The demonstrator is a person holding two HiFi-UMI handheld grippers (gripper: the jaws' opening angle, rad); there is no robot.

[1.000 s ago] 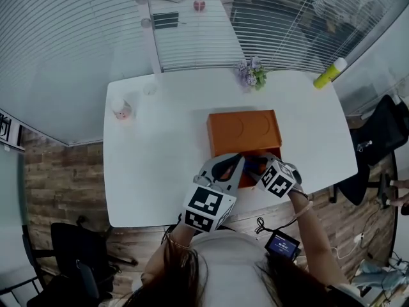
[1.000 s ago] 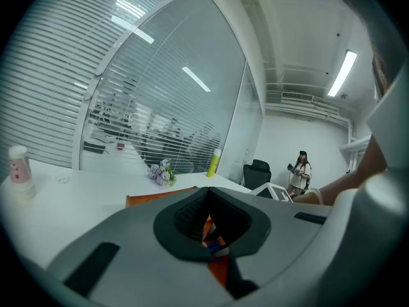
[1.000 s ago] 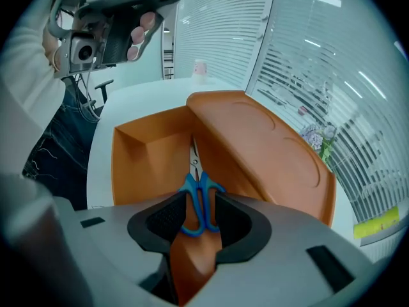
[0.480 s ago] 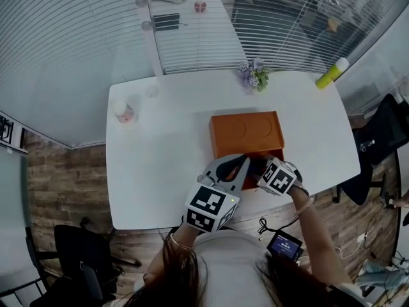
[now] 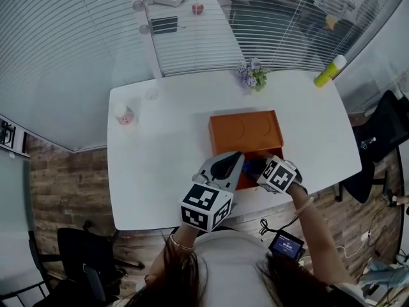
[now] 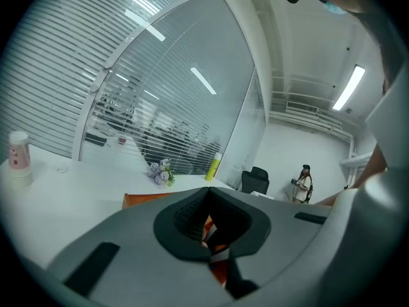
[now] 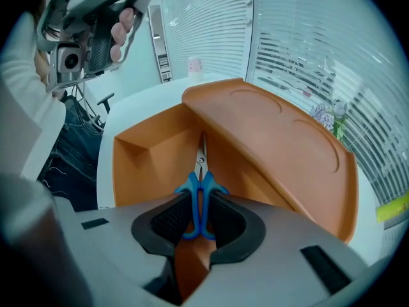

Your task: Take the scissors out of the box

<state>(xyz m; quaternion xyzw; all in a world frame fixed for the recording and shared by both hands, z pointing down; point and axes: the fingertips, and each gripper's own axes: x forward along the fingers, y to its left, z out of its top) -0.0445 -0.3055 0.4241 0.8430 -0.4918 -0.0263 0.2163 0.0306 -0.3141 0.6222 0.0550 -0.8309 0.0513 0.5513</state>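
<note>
Head view: my right tool (image 5: 259,166) pitched steeply into orange box (image 5: 246,130) on worktop (image 5: 160,139); left tool (image 5: 231,162) near level, jaws together. Only right gripper view shows jaws closing on scissors (image 7: 199,197) inside box.

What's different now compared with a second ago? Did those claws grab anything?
The right claw is closing its jaws around the blue handles of the scissors, which lie inside the orange box; a second ago the jaws stood wider. The left claw and the box stayed put.
</note>
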